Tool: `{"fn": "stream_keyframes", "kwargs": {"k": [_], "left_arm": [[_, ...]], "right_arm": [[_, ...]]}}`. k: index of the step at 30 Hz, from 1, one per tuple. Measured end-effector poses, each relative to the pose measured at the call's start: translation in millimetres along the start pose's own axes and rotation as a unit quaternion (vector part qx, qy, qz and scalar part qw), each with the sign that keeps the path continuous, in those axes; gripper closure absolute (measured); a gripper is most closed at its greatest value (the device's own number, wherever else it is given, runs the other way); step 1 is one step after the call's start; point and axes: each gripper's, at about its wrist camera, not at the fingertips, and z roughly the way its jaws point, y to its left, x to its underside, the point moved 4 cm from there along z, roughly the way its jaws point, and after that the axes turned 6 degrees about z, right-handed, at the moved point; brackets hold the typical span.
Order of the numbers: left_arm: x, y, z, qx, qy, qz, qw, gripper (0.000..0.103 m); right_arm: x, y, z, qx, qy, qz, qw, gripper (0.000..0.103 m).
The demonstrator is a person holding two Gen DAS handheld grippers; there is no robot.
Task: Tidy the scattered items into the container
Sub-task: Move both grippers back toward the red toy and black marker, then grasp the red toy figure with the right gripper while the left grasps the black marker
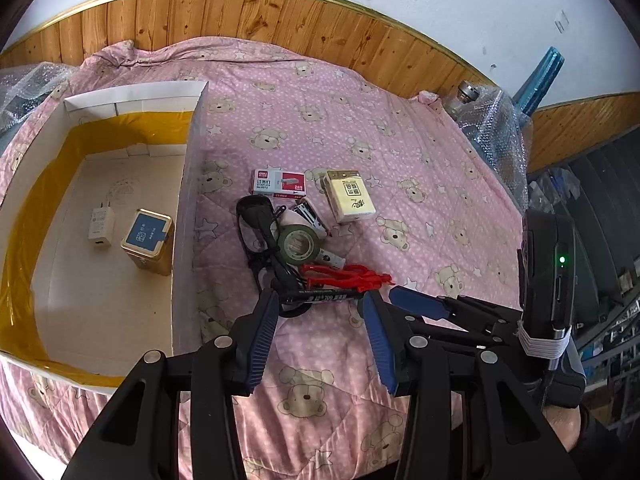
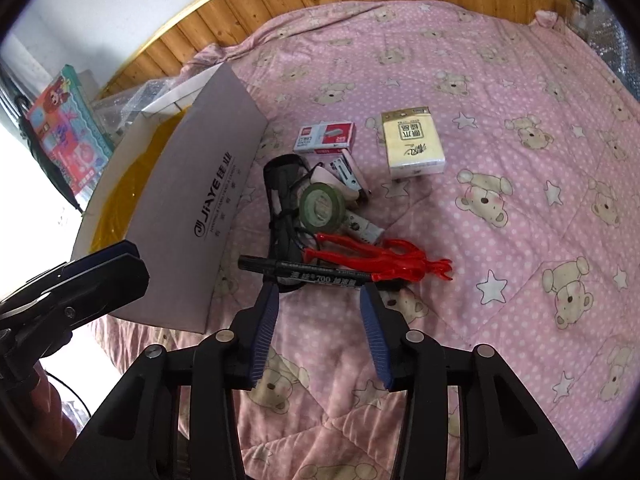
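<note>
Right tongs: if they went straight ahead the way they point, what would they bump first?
Most likely the black marker pen, lying crosswise just past the open right tongs; depth is uncertain.

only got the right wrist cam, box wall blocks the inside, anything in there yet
observer: yes, a white charger lies flat on the floor of the box.
operator: just that
observer: no, a gold tin with a blue lid stands beside it, near the long wall you see from outside.
operator: left claw looks edge on to me, open or shut
observer: its own camera shows the left claw open and holding nothing.
</note>
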Motion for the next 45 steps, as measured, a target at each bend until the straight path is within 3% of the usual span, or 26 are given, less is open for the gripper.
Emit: {"fn": "stream_keyframes", "kwargs": {"k": [10, 22, 24, 26, 27, 29, 35, 37, 42, 45], "left_arm": [[4.0, -10.3, 26.9, 0.001, 0.024, 0.011, 0.9997, 0.057], [12.5, 6.0, 104.1, -0.025, 0.068, 0.022, 0.9972, 0.057], [16.8, 0.1, 104.8, -0.007, 0.067, 0.030, 0.9973, 0.057], [24.4, -15.1, 103.3, 0.070, 0.089, 0.034, 0.9930, 0.057], [26.7, -21.9, 98.1, 0.078, 0.083, 0.044, 0.9925, 0.057], [29.9, -30.1, 90.2, 0.070, 0.073, 0.065, 0.9928, 0.057], [26.2, -22.5, 94.9, 0.036, 0.062, 0.061, 0.9955, 0.057], [27.6, -21.2, 101.6, 0.041, 0.070, 0.059, 0.9950, 0.057], [47.8, -29.9, 120.1, 0.079, 0.130, 0.062, 0.9864, 0.057], [49.1, -34.2, 111.3, 0.072, 0.117, 0.079, 0.9874, 0.057]], "right_arm": [[2.5, -24.6, 12.8, 0.000, 0.015, 0.015, 1.000, 0.063], [-5.1, -57.0, 33.1, 0.009, 0.034, 0.032, 0.999, 0.064], [-10.5, -64.5, 33.2, 0.018, 0.025, 0.041, 0.999, 0.064], [-15.9, -72.7, 32.7, 0.024, 0.016, 0.052, 0.998, 0.064], [-18.3, -76.9, 32.4, 0.025, 0.014, 0.059, 0.998, 0.064], [-20.6, -82.6, 33.3, 0.026, 0.017, 0.063, 0.998, 0.064], [-21.1, -80.2, 33.6, 0.013, 0.023, 0.050, 0.998, 0.064], [-19.4, -77.7, 38.1, 0.010, 0.033, 0.038, 0.999, 0.064], [-12.3, -78.9, 46.4, 0.001, 0.063, 0.039, 0.997, 0.062], [-13.7, -74.4, 40.4, -0.024, 0.071, 0.025, 0.997, 0.062]]}}
